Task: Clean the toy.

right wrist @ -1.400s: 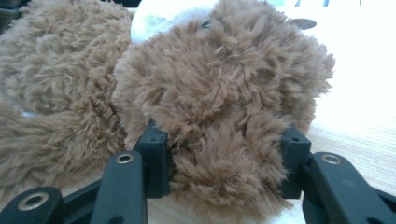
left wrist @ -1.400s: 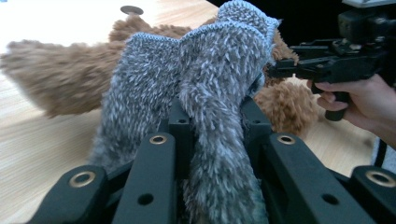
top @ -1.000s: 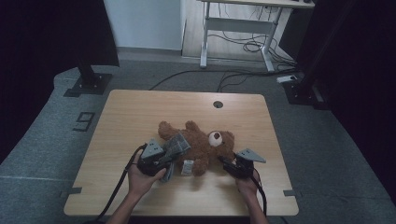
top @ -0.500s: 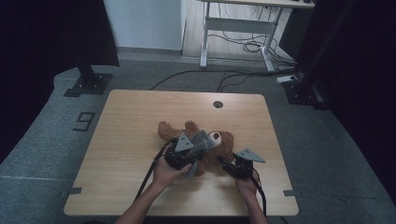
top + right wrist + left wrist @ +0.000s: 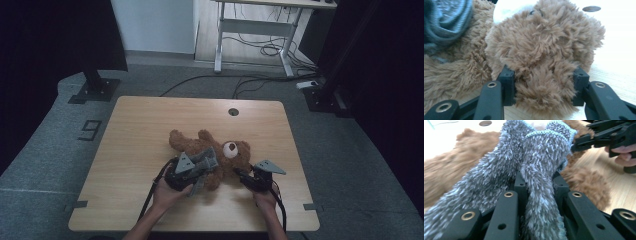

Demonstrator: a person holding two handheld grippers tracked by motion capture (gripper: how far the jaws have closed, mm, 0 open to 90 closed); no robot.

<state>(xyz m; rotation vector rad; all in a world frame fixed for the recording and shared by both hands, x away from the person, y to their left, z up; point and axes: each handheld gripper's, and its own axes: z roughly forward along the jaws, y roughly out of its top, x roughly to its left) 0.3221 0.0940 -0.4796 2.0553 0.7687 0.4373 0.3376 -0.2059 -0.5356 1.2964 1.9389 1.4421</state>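
Toward the near edge of the surface (image 5: 150,125) the bear (image 5: 220,157) lies flat, my right claw (image 5: 243,175) clamped on its arm to pin it, so my left claw (image 5: 202,167), gripping the grey sock (image 5: 536,170), can dress it.

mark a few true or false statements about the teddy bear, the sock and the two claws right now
1. The left claw holds a fuzzy grey sock. True.
2. The teddy bear stands upright on the table. False: it lies flat on the wooden top.
3. The right claw has its jaws on either side of a furry brown part of the bear. True.
4. The sock is bright red. False: it is grey with a pale blue cuff.
5. The bear lies on the floor beside the table. False: it lies on the table, on the half nearer the person.
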